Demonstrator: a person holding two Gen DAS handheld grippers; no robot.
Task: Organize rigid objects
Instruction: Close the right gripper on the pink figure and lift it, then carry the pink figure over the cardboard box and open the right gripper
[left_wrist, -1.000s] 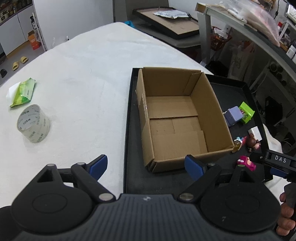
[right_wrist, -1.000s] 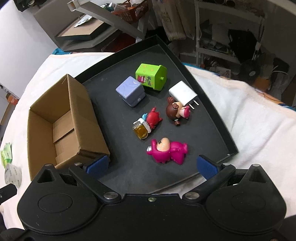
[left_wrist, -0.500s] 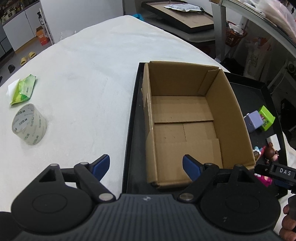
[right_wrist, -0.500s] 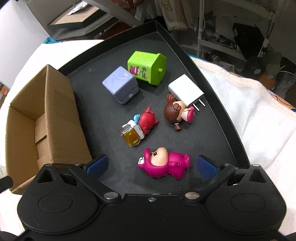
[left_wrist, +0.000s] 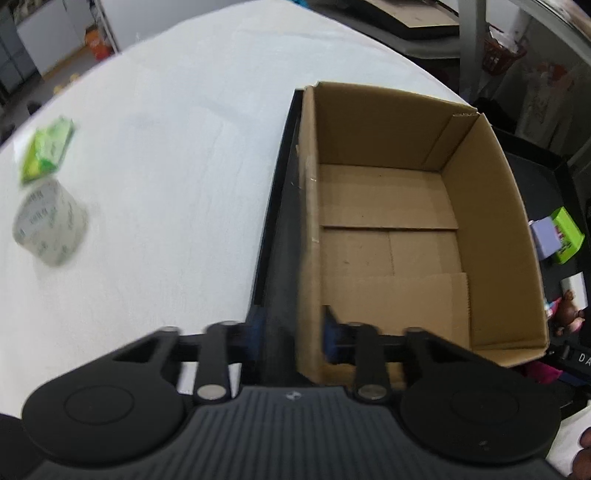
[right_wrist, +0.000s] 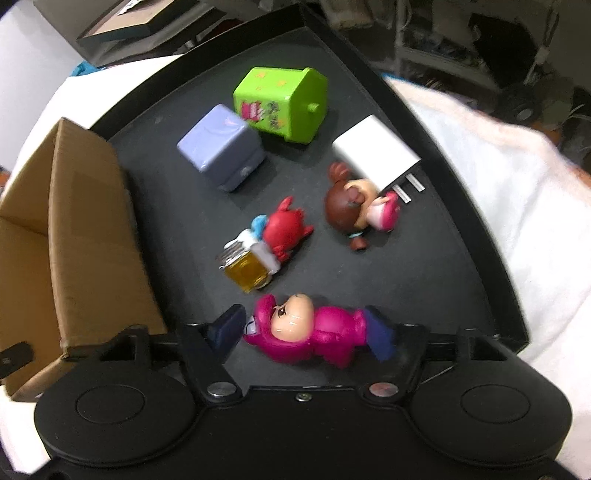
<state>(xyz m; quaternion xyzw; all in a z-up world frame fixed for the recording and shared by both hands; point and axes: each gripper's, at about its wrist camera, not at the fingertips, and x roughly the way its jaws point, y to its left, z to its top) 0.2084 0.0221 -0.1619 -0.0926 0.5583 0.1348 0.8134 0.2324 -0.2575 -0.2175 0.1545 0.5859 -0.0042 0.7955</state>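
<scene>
An open empty cardboard box (left_wrist: 388, 229) stands on the left part of a black tray (right_wrist: 436, 236). My left gripper (left_wrist: 291, 334) is shut on the box's near left wall. My right gripper (right_wrist: 304, 328) is closed around a magenta figurine (right_wrist: 306, 332) lying at the tray's near edge. Beyond it lie a red figure with a yellow jar (right_wrist: 262, 247), a brown-haired doll (right_wrist: 358, 210), a white charger (right_wrist: 376, 151), a lilac cube (right_wrist: 221, 147) and a green toy house (right_wrist: 284, 105). The box also shows in the right wrist view (right_wrist: 74, 236).
A roll of clear tape (left_wrist: 50, 225) and a green packet (left_wrist: 48, 151) lie on the white tablecloth (left_wrist: 166, 147) to the left. Shelving and clutter stand beyond the table on the right. Another framed black tray (right_wrist: 122, 26) sits at the back.
My left gripper moved forward and closed on the box's left wall. My right gripper moved down to the magenta figurine and closed around it.
</scene>
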